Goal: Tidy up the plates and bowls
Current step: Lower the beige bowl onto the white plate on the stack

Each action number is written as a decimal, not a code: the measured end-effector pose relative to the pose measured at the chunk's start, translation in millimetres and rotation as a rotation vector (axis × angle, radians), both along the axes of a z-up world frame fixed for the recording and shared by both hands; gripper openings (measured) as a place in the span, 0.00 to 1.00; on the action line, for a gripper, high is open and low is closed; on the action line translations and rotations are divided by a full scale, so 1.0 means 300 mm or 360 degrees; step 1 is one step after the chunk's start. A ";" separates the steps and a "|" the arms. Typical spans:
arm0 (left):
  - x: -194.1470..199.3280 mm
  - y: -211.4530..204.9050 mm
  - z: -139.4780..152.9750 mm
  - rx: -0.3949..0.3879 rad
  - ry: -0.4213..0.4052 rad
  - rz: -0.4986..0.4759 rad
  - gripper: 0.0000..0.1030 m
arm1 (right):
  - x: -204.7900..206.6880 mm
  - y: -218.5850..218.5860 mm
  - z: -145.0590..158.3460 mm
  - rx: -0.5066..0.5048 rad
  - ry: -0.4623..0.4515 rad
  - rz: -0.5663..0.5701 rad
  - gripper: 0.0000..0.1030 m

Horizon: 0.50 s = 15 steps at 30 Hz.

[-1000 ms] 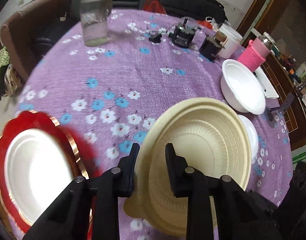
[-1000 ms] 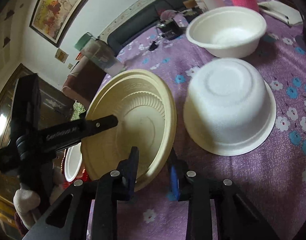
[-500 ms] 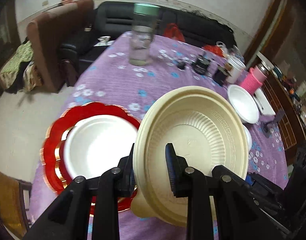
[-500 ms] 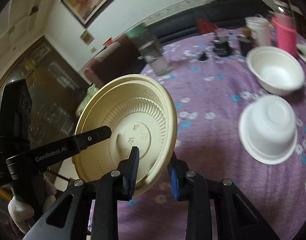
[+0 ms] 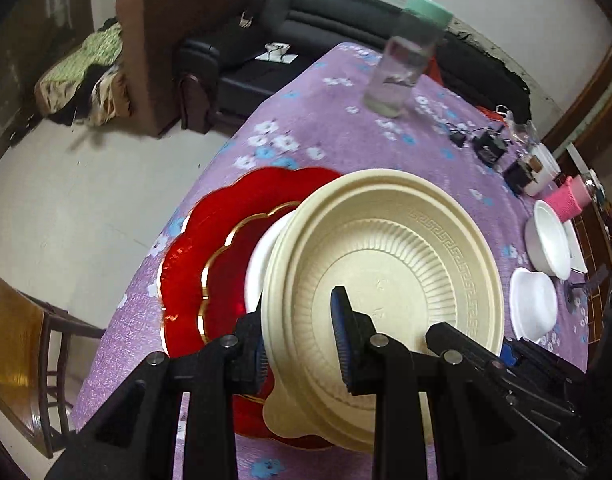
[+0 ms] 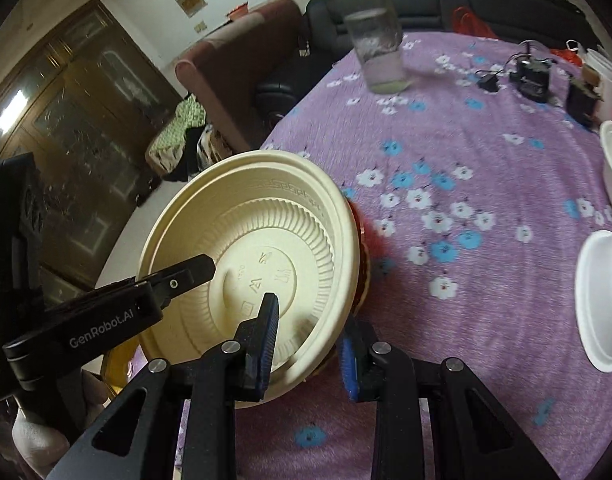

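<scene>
Both grippers hold one cream ribbed plate (image 5: 386, 256) by its rim, tilted above the table. My left gripper (image 5: 300, 344) is shut on the plate's near-left edge. My right gripper (image 6: 308, 338) is shut on the opposite edge of the cream plate (image 6: 266, 256). Under the plate sits a red scalloped plate (image 5: 202, 264) with a gold line, and a white plate (image 5: 256, 276) on it is mostly hidden. An upright white bowl (image 5: 548, 240) and an upturned white bowl (image 5: 532, 304) stand to the right.
A purple flowered tablecloth (image 6: 466, 160) covers the round table. A glass jar with a green lid (image 5: 402, 68), black chargers (image 5: 490, 148), a white cup and a pink cup (image 5: 568, 200) stand at the far side. A wooden chair (image 5: 14, 348) is by the near-left table edge.
Both grippers have carried the cream plate leftward across the table. It now hangs over the red and white plates, covering most of the white one. The views have rolled.
</scene>
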<state>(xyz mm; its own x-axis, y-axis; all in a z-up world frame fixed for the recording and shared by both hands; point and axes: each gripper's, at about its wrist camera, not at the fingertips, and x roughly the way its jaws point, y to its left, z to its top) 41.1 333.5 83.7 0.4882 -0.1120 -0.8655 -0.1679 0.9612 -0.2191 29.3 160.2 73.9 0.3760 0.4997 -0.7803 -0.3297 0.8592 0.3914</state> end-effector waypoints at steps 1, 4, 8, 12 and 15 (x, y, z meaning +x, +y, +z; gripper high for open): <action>0.004 0.010 -0.009 -0.0009 0.0006 0.0008 0.25 | 0.008 0.010 -0.007 -0.0009 0.0009 0.0007 0.30; 0.011 0.024 -0.018 -0.0002 -0.0001 0.0026 0.25 | 0.025 0.031 -0.012 -0.0019 0.0014 0.0013 0.30; 0.024 0.038 -0.026 0.0021 0.0000 0.0052 0.25 | 0.042 0.064 -0.019 -0.0068 0.0004 0.0025 0.30; 0.035 0.060 -0.049 -0.0001 0.0032 0.0078 0.27 | 0.061 0.090 -0.025 -0.0102 -0.0006 0.0033 0.30; 0.034 0.067 -0.056 0.0001 0.0028 0.0091 0.33 | 0.051 0.105 -0.020 -0.0138 -0.0040 0.0035 0.30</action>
<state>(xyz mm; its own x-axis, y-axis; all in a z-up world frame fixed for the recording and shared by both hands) 51.2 353.7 67.0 0.4786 -0.0838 -0.8740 -0.2266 0.9499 -0.2152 44.4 191.6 67.7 0.3858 0.4390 -0.8114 -0.3576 0.8819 0.3071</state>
